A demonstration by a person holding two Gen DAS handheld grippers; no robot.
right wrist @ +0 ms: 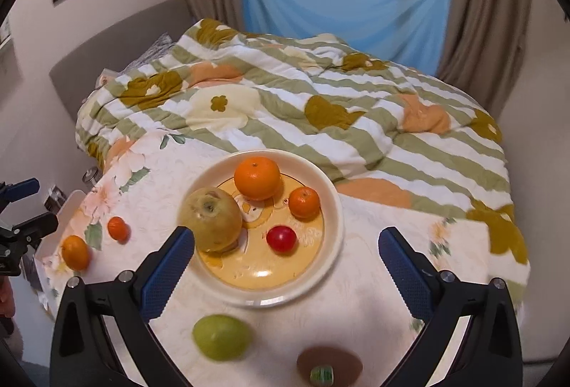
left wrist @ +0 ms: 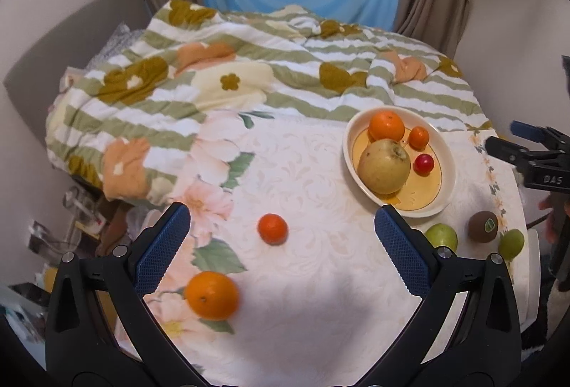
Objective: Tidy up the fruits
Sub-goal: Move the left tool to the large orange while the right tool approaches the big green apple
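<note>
A cream bowl [left wrist: 447,152] [right wrist: 331,194] on the table holds a big yellow-green apple [right wrist: 211,219], a large orange [right wrist: 257,177], a small mandarin [right wrist: 304,202] and a small red fruit [right wrist: 281,239]. Loose on the cloth lie a small mandarin [left wrist: 273,229], a large orange [left wrist: 211,295], a green apple [right wrist: 221,336], a kiwi [left wrist: 482,226] and a second green fruit [left wrist: 511,244]. My left gripper [left wrist: 281,226] is open and empty above the loose mandarin. My right gripper [right wrist: 285,251] is open and empty above the bowl's near side.
The table [left wrist: 306,180] has a white floral cloth. A striped flowered duvet [left wrist: 221,73] on a bed lies right behind it. Clutter [left wrist: 74,209] stands on the floor to the left. Blue curtain and window are at the back.
</note>
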